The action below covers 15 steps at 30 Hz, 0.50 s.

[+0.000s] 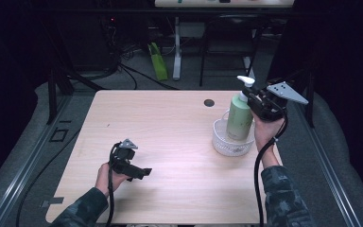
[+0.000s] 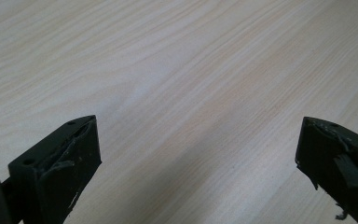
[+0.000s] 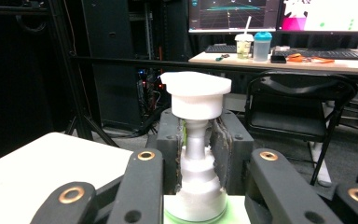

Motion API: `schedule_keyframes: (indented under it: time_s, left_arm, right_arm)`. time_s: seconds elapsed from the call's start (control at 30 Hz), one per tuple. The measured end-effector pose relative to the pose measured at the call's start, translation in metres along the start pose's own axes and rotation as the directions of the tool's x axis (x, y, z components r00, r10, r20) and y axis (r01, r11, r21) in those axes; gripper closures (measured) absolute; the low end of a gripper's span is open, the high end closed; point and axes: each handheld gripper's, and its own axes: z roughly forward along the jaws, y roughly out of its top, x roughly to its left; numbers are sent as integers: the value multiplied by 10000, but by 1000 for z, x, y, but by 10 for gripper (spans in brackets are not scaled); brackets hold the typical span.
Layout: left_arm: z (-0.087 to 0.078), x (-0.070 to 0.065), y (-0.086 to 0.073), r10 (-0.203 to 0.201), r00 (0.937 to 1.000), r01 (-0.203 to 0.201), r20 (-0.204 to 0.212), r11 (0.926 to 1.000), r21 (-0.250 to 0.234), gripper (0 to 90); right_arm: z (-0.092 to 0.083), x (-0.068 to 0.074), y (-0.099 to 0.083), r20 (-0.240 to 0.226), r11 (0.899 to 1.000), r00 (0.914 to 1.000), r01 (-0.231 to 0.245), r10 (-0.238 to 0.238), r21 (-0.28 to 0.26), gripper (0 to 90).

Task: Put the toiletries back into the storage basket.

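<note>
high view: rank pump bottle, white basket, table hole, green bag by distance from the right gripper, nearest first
1. Pump bottle: its neck sits between the fingers of the right gripper, upright at the table's right.
2. White basket: just below, around the bottle's base.
3. Table hole: to the gripper's left, near the far edge.
4. Green bag: on the floor beyond the table, far left.

light: overhead pool on table [image 1: 170, 142] | surroundings: dark | glare: soft sheen mid-table | focus: slightly soft, grainy
</note>
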Motion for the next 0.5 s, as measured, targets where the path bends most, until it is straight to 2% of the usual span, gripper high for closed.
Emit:
schedule_keyframes:
  time_s: [0.37,0.5]
  left_arm:
    - [-1,0,0,-16,10000,16,1,10000,-44,0]
    - [-1,0,0,-12,10000,12,14,10000,-54,0]
  right_arm:
    - [4,-4,-12,-65,9996,9998,-173,175,230,764]
    - [4,-4,-14,-27,9996,10000,-94,94,249,764]
